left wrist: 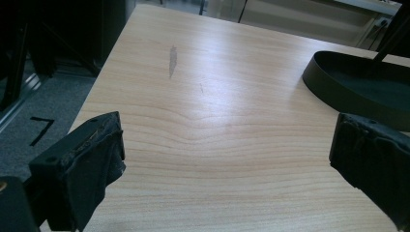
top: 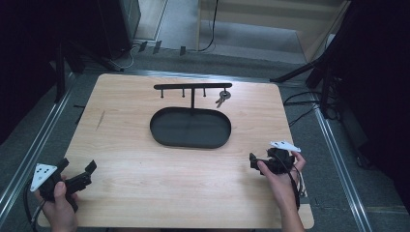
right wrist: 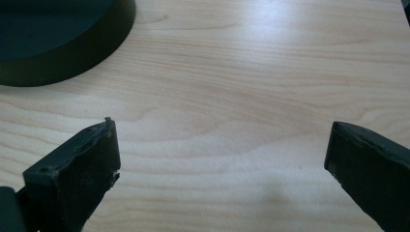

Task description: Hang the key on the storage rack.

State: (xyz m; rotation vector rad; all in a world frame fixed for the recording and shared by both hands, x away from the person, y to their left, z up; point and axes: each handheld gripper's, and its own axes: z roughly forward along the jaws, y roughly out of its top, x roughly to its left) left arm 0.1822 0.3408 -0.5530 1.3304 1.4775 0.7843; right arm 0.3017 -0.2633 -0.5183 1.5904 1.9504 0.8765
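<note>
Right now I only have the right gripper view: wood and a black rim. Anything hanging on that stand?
Observer: Yes, the keys hang from the rightmost peg of the black stand, above the table.
Operator: Tray?
Observer: The oval tray looks empty in the high view.
Operator: The other side?
Observer: The left hand-held gripper sits at the near left corner, jaws open, nothing between them.

High view overhead, forward-down; both tool views low, close, sharing the tray (left wrist: 338,77) and table (right wrist: 241,72)
</note>
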